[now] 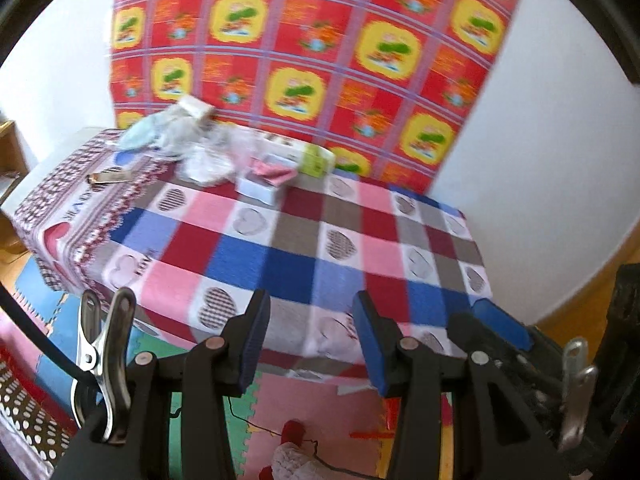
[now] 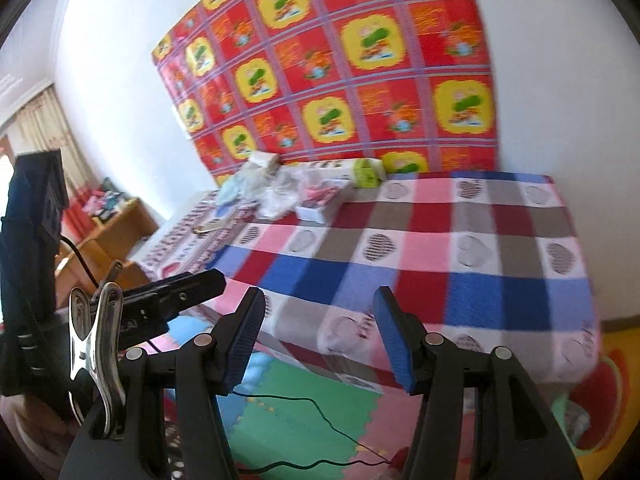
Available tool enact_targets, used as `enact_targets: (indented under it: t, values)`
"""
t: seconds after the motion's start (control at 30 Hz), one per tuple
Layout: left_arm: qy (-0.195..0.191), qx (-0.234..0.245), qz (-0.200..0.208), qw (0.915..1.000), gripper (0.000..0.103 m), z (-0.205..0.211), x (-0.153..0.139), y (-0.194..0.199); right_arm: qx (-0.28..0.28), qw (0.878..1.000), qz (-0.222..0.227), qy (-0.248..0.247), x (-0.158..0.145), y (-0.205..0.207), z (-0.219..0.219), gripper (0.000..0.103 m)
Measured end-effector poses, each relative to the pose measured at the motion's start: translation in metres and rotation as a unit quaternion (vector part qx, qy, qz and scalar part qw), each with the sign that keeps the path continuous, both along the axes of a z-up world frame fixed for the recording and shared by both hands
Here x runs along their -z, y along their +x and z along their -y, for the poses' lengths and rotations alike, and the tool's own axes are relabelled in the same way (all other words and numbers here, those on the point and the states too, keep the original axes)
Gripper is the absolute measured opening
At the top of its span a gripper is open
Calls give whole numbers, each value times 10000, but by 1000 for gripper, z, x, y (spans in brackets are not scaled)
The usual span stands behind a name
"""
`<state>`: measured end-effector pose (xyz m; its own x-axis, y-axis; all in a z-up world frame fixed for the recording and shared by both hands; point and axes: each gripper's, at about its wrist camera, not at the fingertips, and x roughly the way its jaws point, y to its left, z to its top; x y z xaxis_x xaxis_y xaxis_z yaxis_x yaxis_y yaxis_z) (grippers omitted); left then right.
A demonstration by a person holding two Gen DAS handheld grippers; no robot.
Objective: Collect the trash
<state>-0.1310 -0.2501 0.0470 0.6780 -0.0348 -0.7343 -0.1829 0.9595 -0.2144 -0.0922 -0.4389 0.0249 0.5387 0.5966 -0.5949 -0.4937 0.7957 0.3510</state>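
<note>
Both grippers — left [image 1: 312, 336], right [image 2: 320, 336] — released, facing table's trash heap [image 1: 208, 148].

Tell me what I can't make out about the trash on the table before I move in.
- Crumpled plastic and paper pile: motion blur in both wrist views; separate pieces cannot be counted.
- Small white box with pink item: contents too blurred to identify.
- Green-and-white carton: print unreadable, too small.
- Flat item near the table's left edge: too small and blurred to name.
- No bin shows in either view.
</note>
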Motion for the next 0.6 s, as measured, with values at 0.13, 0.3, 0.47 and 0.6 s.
enact_targets:
  t: [0.13, 0.3, 0.47, 0.6]
  values:
    - [102, -269, 19, 9996, 45, -20, -2, 15, -277, 9995, 11, 126, -5, 25, -25, 58]
    - [156, -627, -22, 9979, 45, -41, -2, 42, -518, 9986, -24, 118, -4, 52, -50, 58]
    - [141, -903, -85, 9958, 45, -58, 3, 74, -665, 9978, -1, 69, -3, 83, -68, 58]
    - [105, -1080, -70, 9941, 45, -69, 6, 96, -750, 9972, -24, 61, 0, 111, -76, 58]
